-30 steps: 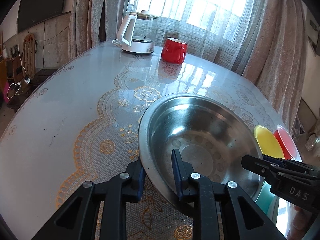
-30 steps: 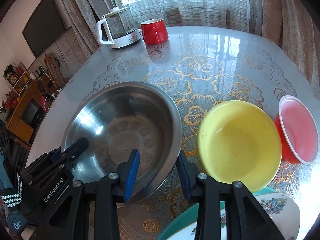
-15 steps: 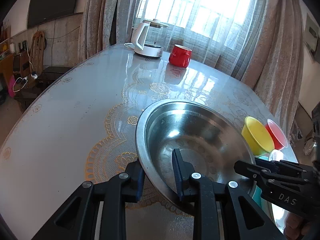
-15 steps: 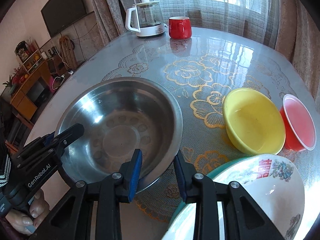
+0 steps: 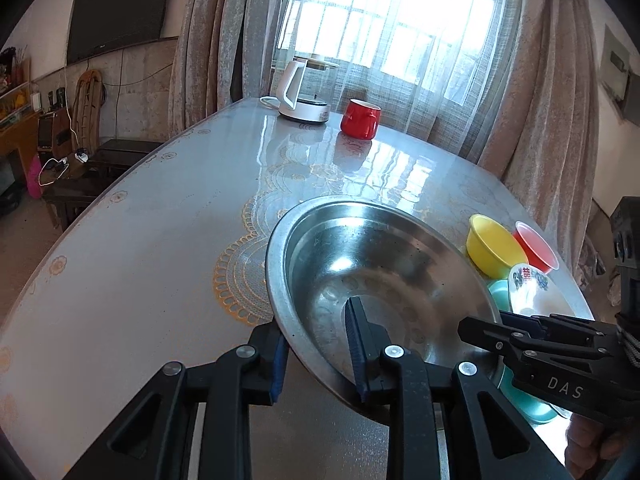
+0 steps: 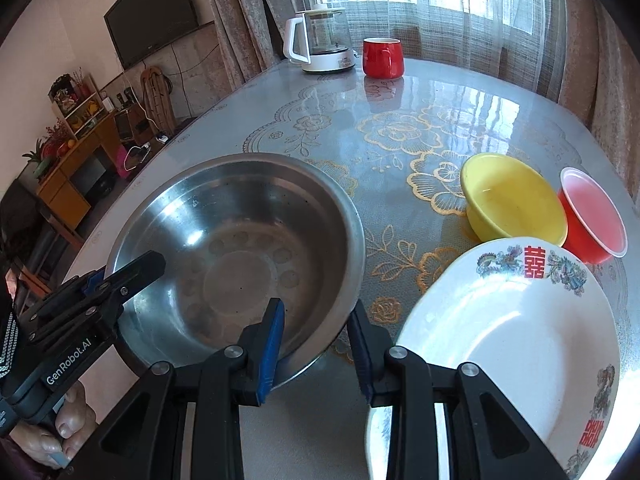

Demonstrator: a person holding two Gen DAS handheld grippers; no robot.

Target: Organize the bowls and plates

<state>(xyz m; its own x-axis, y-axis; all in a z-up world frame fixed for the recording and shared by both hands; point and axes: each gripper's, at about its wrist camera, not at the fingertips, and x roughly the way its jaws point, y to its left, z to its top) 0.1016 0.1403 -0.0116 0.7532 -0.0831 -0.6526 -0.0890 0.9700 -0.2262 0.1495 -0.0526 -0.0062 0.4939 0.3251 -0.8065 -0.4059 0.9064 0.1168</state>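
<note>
A large steel bowl is held above the table by both grippers. My left gripper straddles its near-left rim, one finger inside and one outside. My right gripper straddles its right rim the same way. A yellow bowl and a red plastic bowl sit at the right. A white patterned plate rests on a teal bowl near the front right.
A glass kettle on a white base and a red mug stand at the table's far edge by the curtains. The table has a glossy floral cover; its left edge drops to the room.
Both grippers have lifted the steel bowl and drawn it back toward me. The table and the other dishes now look farther off, and more of the white plate shows.
</note>
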